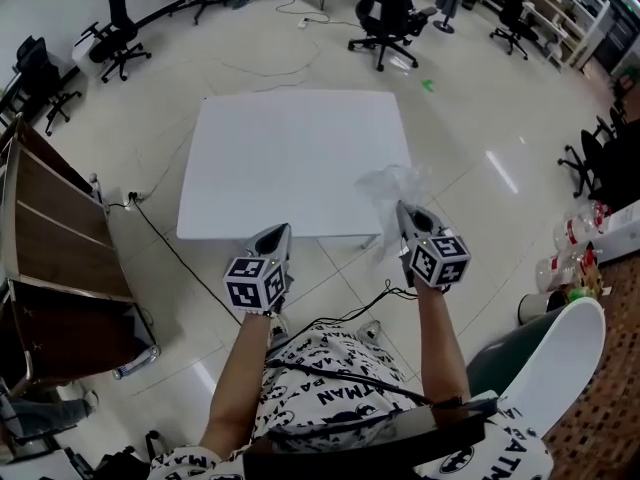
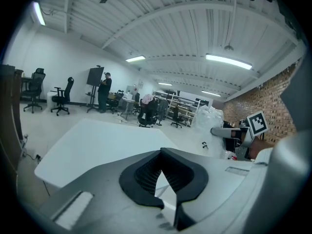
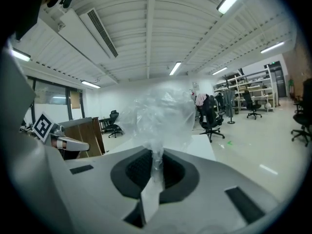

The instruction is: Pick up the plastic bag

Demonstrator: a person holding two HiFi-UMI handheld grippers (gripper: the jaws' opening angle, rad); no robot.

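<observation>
The clear, crumpled plastic bag (image 1: 395,190) hangs in the air above the near right corner of the white table (image 1: 290,158). My right gripper (image 1: 403,210) is shut on its twisted neck. In the right gripper view the bag (image 3: 163,113) billows up from between the black pads, where my right gripper (image 3: 156,154) pinches it. My left gripper (image 1: 283,230) hovers over the table's near edge, shut and holding nothing. In the left gripper view its tips (image 2: 162,152) meet, and the bag (image 2: 207,116) shows off to the right.
A wooden shelf unit (image 1: 40,238) stands at the left, and a black cable (image 1: 175,248) runs across the floor beside it. Office chairs (image 1: 385,23) stand beyond the table. Plastic bottles (image 1: 570,253) and a white chair back (image 1: 560,358) are at the right.
</observation>
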